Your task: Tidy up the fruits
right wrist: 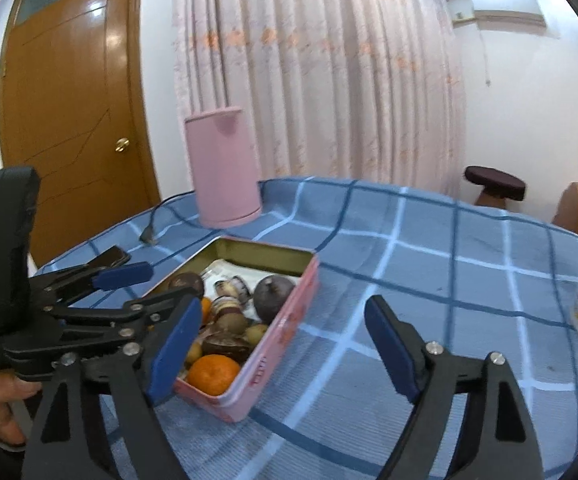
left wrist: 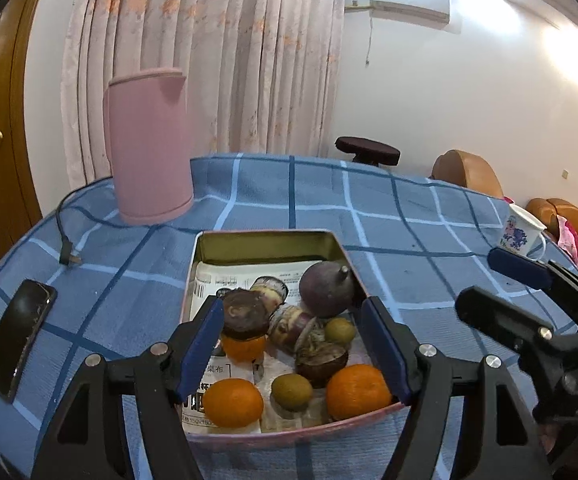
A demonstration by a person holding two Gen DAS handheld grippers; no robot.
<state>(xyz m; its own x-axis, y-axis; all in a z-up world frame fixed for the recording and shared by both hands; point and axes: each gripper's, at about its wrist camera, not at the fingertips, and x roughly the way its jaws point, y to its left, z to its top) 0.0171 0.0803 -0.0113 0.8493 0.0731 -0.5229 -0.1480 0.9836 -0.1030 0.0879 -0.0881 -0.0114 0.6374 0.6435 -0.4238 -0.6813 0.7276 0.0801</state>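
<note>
Both tongs stand wide apart and grip nothing: the left gripper (left wrist: 293, 344) hangs over the near end of the pink tin (left wrist: 193, 280), the right gripper (right wrist: 285, 344) beside it over the blue checked cloth (right wrist: 429, 280). In the tin lie oranges (left wrist: 233, 402), mangosteens (left wrist: 326, 290) and kiwis (left wrist: 292, 390).

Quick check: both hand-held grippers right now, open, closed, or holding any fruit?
Left hand-held gripper: open, holding nothing, poised over the fruit tin.
Right hand-held gripper: open, holding nothing, beside the tin.
</note>
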